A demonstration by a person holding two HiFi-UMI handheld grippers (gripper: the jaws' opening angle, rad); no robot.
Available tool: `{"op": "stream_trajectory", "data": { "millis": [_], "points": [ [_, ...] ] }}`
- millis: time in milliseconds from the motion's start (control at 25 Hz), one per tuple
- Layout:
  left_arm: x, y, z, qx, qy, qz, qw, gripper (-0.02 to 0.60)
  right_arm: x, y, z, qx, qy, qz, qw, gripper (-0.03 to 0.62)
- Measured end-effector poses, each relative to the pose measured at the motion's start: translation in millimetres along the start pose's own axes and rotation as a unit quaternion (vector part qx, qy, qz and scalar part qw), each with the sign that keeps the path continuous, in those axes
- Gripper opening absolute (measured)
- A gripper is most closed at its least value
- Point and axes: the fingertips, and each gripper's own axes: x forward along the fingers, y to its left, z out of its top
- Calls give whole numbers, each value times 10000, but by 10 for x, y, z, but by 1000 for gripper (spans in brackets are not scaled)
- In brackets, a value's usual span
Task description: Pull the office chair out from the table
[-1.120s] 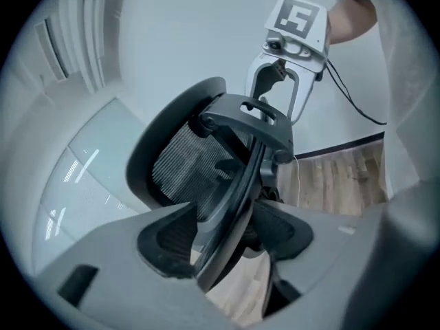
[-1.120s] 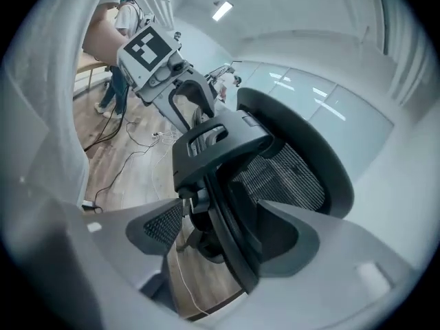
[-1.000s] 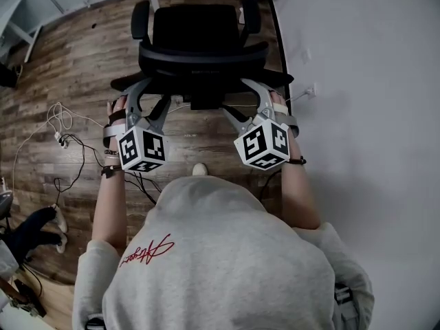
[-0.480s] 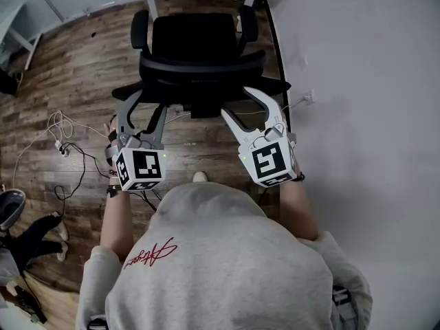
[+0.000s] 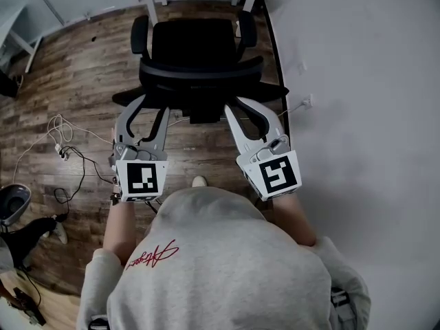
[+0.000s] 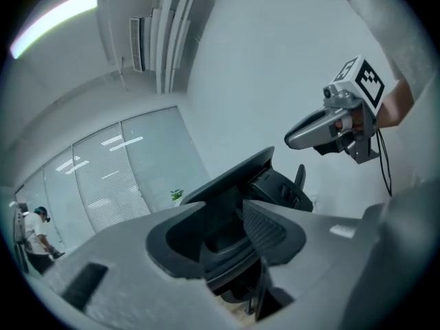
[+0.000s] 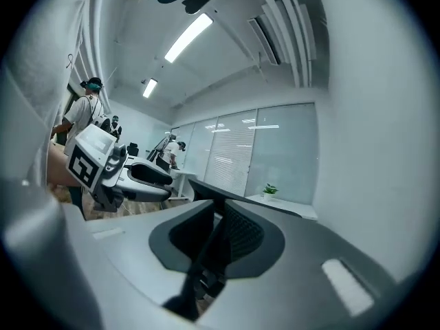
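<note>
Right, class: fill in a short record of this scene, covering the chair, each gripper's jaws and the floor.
chair: black office chair on the wood floor, backrest on the grippers' side
left gripper: jaws apart, just been closing, nothing gripped, chair seen beyond them
right gripper: jaws just been closing, narrow gap left, nothing gripped
floor clutter: cables at the left of the head view

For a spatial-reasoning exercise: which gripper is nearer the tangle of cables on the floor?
Left. The left gripper hangs just right of the cables in the head view; the right gripper sits beyond it, farther right. Both pairs of jaws have just been closing, nothing between them.
</note>
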Motion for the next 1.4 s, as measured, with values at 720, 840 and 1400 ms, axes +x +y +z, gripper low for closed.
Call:
{"op": "stream_trajectory", "data": {
  "millis": [720,840,1400],
  "points": [
    [-85,-18,371,26,-646,66,9979,11,-103,-10,199,80,-343,-237,9991,0],
    [-119,-18,448,28,-715,58,9974,6,-106,-12,212,141,-344,-223,9991,0],
    [-161,45,526,-1193,-1100,116,9867,-3,-85,-32,237,247,-368,-236,9987,0]
  ]
}}
